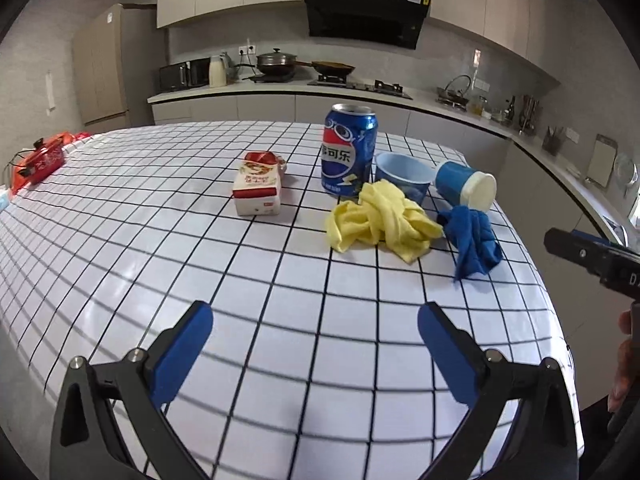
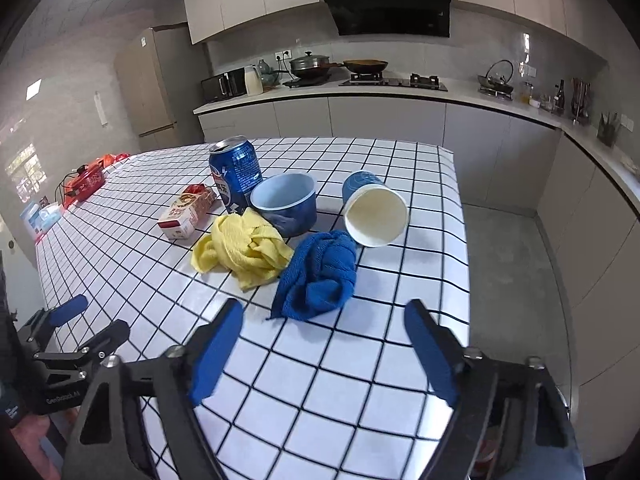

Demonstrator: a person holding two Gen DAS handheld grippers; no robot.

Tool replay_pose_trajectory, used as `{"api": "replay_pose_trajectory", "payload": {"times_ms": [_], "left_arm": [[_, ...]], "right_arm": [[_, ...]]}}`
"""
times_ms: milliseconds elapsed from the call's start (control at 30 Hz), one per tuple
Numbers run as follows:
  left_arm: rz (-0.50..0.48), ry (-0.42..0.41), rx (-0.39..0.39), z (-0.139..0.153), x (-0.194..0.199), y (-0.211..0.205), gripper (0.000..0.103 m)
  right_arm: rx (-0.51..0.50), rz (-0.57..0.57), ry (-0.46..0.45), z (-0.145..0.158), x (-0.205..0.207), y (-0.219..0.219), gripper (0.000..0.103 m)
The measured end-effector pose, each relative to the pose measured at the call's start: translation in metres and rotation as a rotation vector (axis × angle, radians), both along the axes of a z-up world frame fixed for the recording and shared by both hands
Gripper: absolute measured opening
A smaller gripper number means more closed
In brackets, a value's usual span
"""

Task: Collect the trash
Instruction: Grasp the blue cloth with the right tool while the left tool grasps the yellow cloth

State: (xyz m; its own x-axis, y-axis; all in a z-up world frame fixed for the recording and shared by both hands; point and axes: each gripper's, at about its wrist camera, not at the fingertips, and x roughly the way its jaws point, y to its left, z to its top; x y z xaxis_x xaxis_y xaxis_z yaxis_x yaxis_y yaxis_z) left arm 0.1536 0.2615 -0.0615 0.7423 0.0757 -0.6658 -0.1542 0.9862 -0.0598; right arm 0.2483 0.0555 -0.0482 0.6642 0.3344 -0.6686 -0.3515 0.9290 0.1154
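On the checked tablecloth [image 1: 280,340] stand a blue Pepsi can [image 1: 348,150], a small white and red carton [image 1: 258,188], a blue bowl [image 1: 402,174] and a tipped blue paper cup [image 1: 466,186]. A crumpled yellow cloth [image 1: 380,220] and a blue cloth [image 1: 474,242] lie in front of them. My left gripper [image 1: 316,318] is open and empty, well short of them. My right gripper [image 2: 324,316] is open and empty just before the blue cloth [image 2: 320,274]; the can [image 2: 236,172], carton [image 2: 186,212], bowl [image 2: 286,204], cup [image 2: 374,210] and yellow cloth [image 2: 244,248] lie beyond.
A red pot [image 1: 42,160] with a cord sits at the table's far left, also in the right wrist view [image 2: 86,184]. The table's right edge [image 2: 460,240] drops to a grey floor [image 2: 508,264]. A kitchen counter [image 1: 280,92] with pans runs behind.
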Motion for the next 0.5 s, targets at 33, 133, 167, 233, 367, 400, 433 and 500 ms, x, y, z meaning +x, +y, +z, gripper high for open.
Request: {"api": "replay_pose_trajectory", "payload": {"times_ms": [33, 133, 167, 233, 367, 400, 433, 500], "left_arm": [[-0.001, 0.003, 0.0, -0.001, 0.004, 0.002, 0.103], [-0.031, 0.007, -0.014, -0.004, 0.02, 0.007, 0.103], [-0.043, 0.004, -0.025, -0.005, 0.025, 0.006, 0.103], [-0.072, 0.0, -0.041, -0.007, 0.035, 0.004, 0.102], [-0.125, -0.001, -0.06, -0.007, 0.06, -0.001, 0.095], [-0.138, 0.004, -0.065, -0.008, 0.067, -0.002, 0.093], [-0.147, 0.008, -0.066, -0.009, 0.072, -0.003, 0.092], [-0.164, 0.012, -0.068, -0.01, 0.083, -0.007, 0.091]], "right_arm": [[-0.003, -0.001, 0.003, -0.001, 0.003, 0.002, 0.075], [-0.009, -0.005, 0.013, -0.006, 0.014, 0.009, 0.073], [-0.012, -0.007, 0.017, -0.009, 0.019, 0.012, 0.073], [-0.016, -0.01, 0.026, -0.014, 0.028, 0.015, 0.07], [-0.019, 0.004, 0.068, -0.03, 0.048, 0.02, 0.056], [-0.023, 0.005, 0.078, -0.035, 0.054, 0.022, 0.056], [-0.024, 0.006, 0.085, -0.039, 0.058, 0.023, 0.056], [-0.02, 0.006, 0.09, -0.043, 0.064, 0.024, 0.056]]}}
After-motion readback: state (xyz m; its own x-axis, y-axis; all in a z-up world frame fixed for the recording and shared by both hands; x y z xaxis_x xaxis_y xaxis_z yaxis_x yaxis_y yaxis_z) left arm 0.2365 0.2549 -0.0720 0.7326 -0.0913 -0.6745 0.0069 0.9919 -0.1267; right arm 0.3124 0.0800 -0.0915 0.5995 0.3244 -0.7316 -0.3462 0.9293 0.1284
